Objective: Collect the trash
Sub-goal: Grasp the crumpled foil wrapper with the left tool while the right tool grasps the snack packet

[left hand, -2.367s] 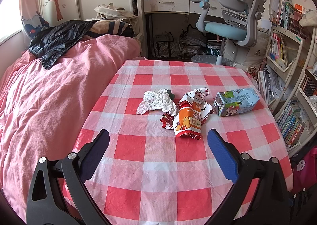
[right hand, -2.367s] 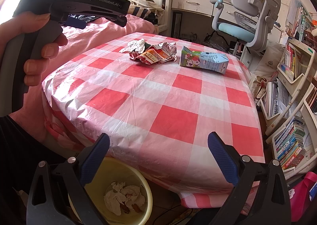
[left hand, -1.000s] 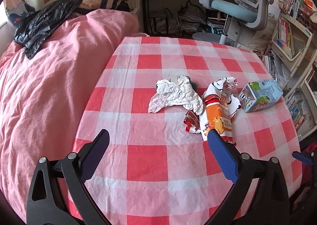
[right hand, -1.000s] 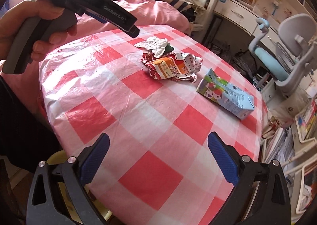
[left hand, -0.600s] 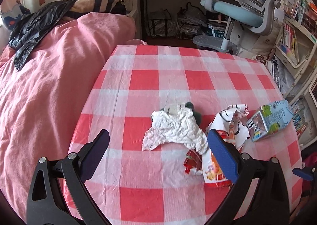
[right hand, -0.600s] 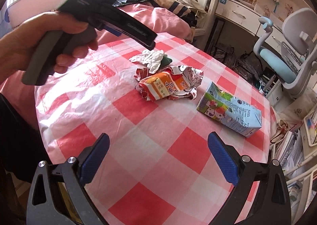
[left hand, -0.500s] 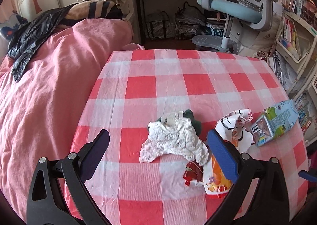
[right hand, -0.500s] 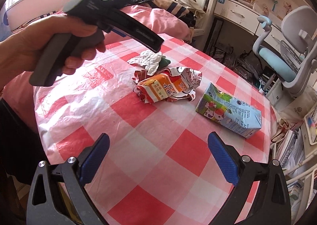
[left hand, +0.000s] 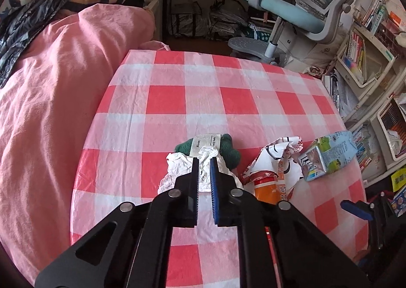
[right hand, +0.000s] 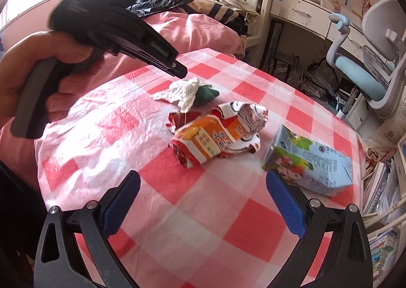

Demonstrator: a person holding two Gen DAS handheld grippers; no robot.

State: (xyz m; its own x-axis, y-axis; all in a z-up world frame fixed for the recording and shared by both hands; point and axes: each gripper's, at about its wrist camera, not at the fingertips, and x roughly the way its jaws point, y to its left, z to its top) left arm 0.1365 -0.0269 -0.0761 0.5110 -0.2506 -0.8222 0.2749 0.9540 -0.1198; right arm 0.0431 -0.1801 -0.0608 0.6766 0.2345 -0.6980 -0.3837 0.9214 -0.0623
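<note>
Near the middle of the checked counter (left hand: 253, 100), a crumpled white tissue (left hand: 177, 168) lay loosely bunched, wrinkled and pale, its longer spread running across the left wrist view, with one peaked fold rising between the left claw (left hand: 203, 161) fingers. That claw's two fingers were drawn close together, pinching the tissue's raised fold. Touching the tissue's far side was a dark green cloth lump (left hand: 228, 148) with a white printed label (left hand: 206, 144) across it. Just right of the tissue sat a crushed wrapper (right hand: 218, 135), orange, red and white, its long axis angled from near left to far right in the right wrist view. Beside that, a light blue carton (right hand: 312, 166) lay on its side, printed with fruit, its torn-open end toward the wrapper and its long axis running rightward. The right claw (right hand: 203, 196) hovered over the near counter edge, fingers spread wide, gripping nothing. A pink bed (left hand: 50, 84) lay left of the counter, a chair (left hand: 304, 6) beyond it.
</note>
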